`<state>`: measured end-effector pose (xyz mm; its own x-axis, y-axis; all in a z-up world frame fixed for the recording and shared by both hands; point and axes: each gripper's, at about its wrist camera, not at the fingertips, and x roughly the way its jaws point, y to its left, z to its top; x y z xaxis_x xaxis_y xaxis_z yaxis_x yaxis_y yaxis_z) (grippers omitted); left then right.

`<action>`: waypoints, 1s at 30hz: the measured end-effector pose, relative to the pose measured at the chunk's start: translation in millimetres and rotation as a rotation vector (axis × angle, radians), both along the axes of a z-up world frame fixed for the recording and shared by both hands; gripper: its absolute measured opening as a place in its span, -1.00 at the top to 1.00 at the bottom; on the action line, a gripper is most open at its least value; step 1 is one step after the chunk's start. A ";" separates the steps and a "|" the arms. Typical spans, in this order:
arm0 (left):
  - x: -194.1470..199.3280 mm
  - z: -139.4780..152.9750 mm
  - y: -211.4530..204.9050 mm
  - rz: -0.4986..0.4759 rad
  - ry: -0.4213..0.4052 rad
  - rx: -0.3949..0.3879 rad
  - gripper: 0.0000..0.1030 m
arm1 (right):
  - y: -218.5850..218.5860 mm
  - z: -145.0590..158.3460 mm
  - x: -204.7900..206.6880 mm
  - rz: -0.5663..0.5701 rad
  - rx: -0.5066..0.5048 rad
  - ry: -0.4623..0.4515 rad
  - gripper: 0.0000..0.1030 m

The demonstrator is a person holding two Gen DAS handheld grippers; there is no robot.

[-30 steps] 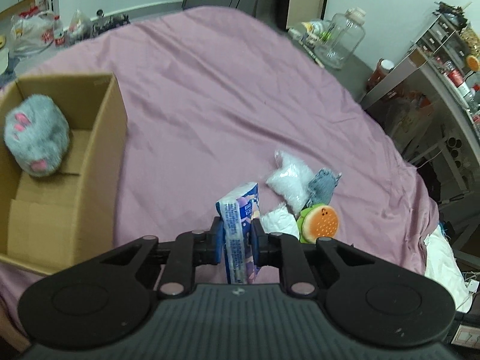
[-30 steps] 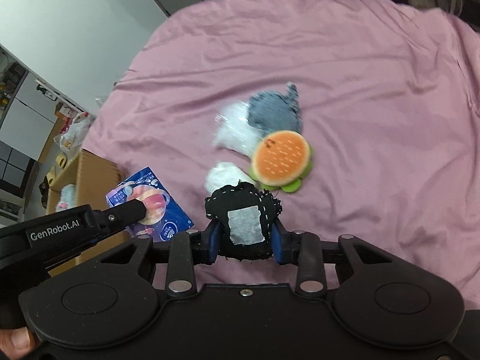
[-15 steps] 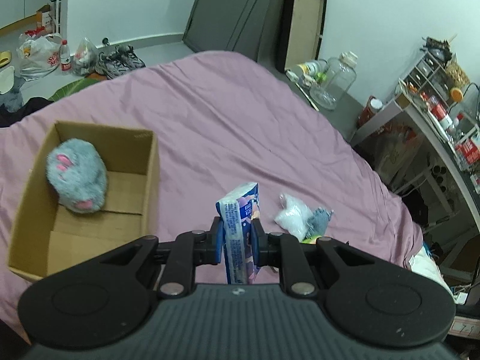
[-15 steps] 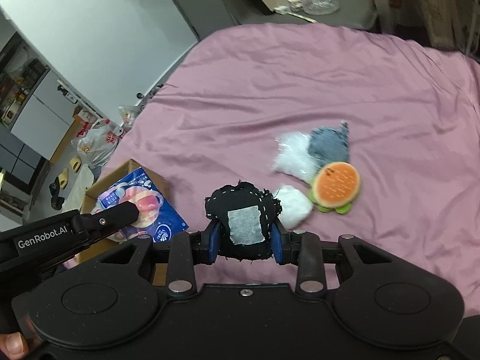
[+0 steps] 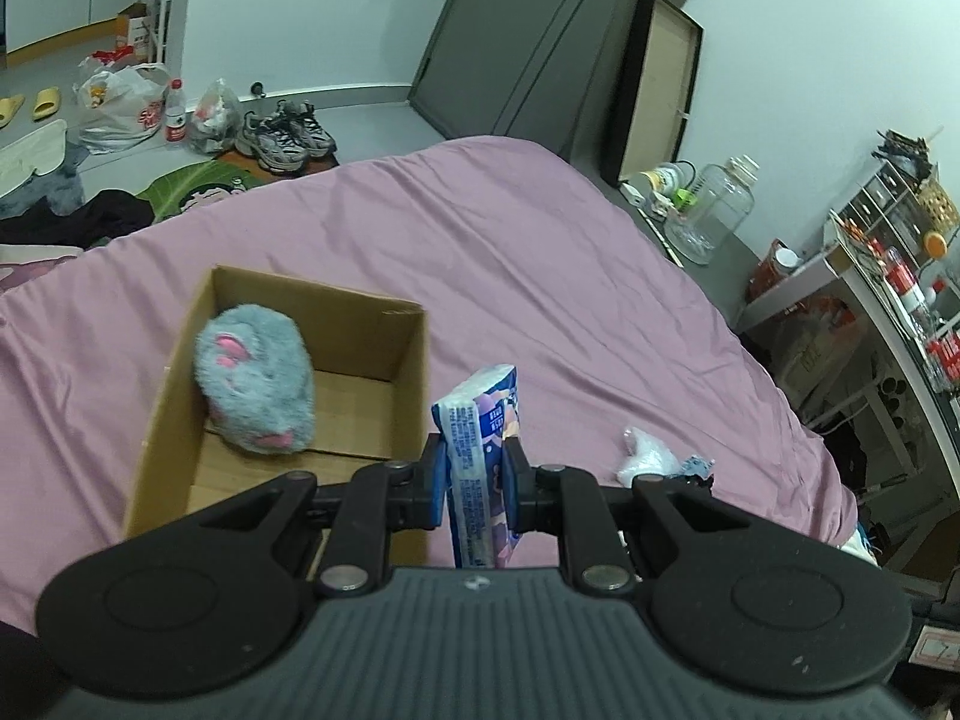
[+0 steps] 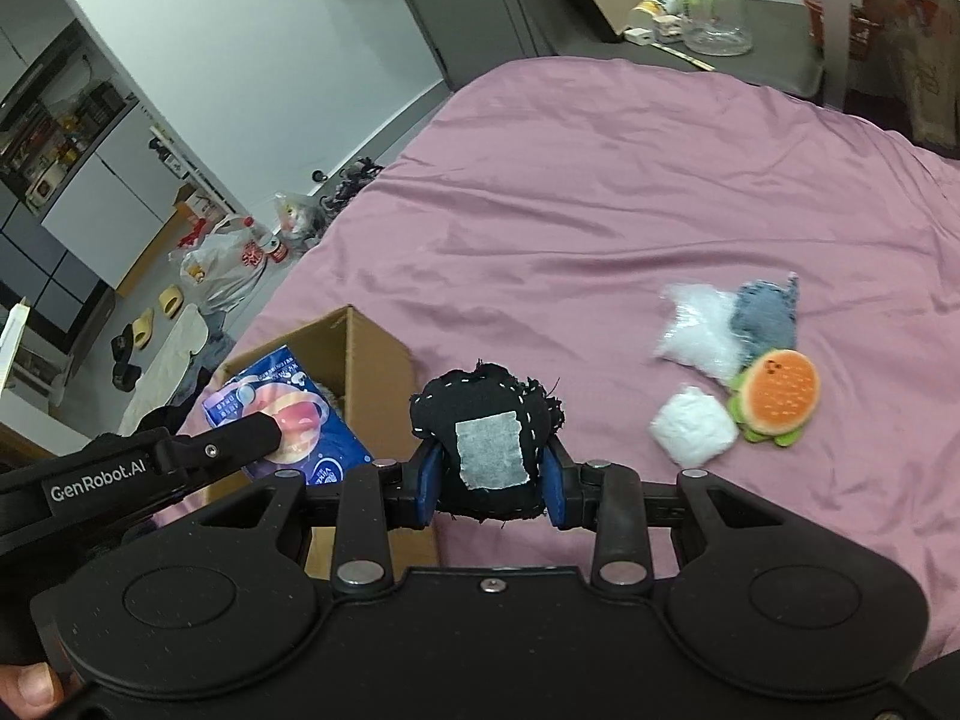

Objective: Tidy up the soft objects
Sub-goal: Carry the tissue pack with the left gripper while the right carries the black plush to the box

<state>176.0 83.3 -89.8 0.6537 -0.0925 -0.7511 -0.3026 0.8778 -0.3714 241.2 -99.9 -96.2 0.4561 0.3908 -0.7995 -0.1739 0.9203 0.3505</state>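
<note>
Left wrist view: we find the left gripper (image 5: 476, 474) with its jaws closed on a blue and white tissue pack (image 5: 480, 456), which stands upright between them and rises above the fingertips. Just left of the jaws sits an open cardboard box (image 5: 414, 372) on the pink bed sheet (image 5: 540, 276). We note a grey plush toy (image 5: 255, 381) with pink patches lying inside the box against its far left wall. To the right of the jaws, on the sheet, a white stuffing bag (image 5: 648, 453) is partly visible.

Right wrist view: we find the right gripper (image 6: 491, 480) with its jaws clamped on a black fabric pouch (image 6: 486, 438) bearing a white patch; the pouch fills the gap between them and bulges above them. The left gripper appears at the left edge, holding the tissue pack over the near edge of the box. Well right of the jaws, on the sheet, we record a burger-shaped plush (image 6: 777, 399), a denim pouch (image 6: 768, 315) and a white cotton wad (image 6: 693, 425), lying close together.
</note>
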 end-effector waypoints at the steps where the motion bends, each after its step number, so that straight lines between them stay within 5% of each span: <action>1: -0.4 -0.2 3.7 0.005 0.000 -0.001 0.67 | 3.8 0.1 0.4 0.003 0.000 -0.001 0.35; 30: -9.7 -44.6 100.8 0.153 0.146 -0.057 0.65 | 107.1 -2.6 13.3 0.098 -0.035 -0.001 0.35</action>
